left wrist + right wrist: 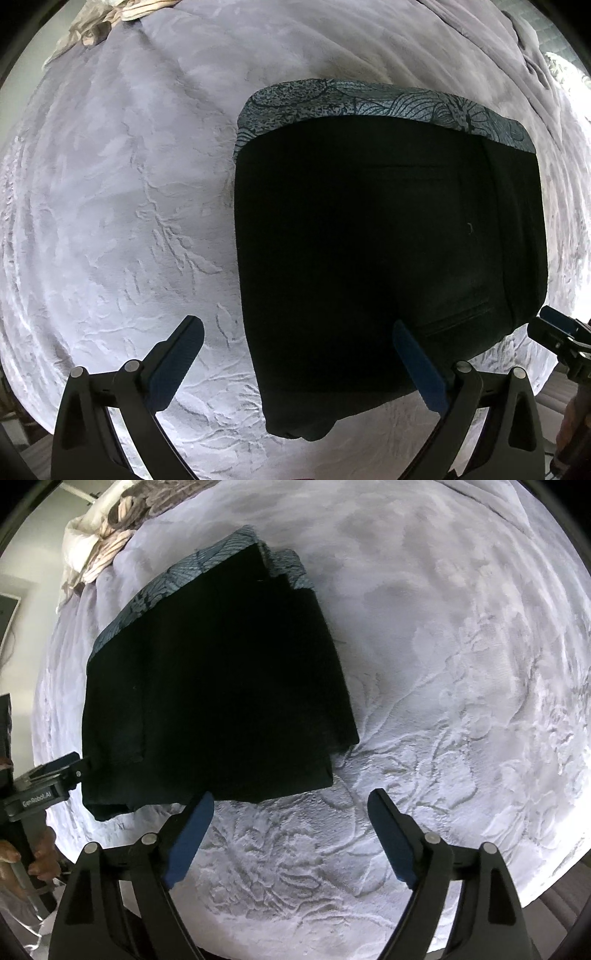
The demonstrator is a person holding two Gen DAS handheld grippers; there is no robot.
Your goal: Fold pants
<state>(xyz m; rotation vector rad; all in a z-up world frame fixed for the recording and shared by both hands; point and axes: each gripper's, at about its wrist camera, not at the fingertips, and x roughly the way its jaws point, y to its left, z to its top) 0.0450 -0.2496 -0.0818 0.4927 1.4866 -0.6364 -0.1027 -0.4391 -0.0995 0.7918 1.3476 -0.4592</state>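
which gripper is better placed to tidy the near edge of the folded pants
Left, probably. The left hand-held gripper is open with one finger already over the near edge of the pants. The right hand-held gripper, also open, sits mostly over bare blanket beside them.

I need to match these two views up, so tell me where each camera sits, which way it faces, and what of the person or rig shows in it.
Left wrist: sits on the left gripper, looking forward and down at the folded black pants on the grey blanket; its own open fingers show, and the right gripper at the right edge.
Right wrist: sits on the right gripper, facing the same pants from their right; own open fingers, the left gripper and a hand show.
Shared: pants, blanket, patterned cloth under the pants.
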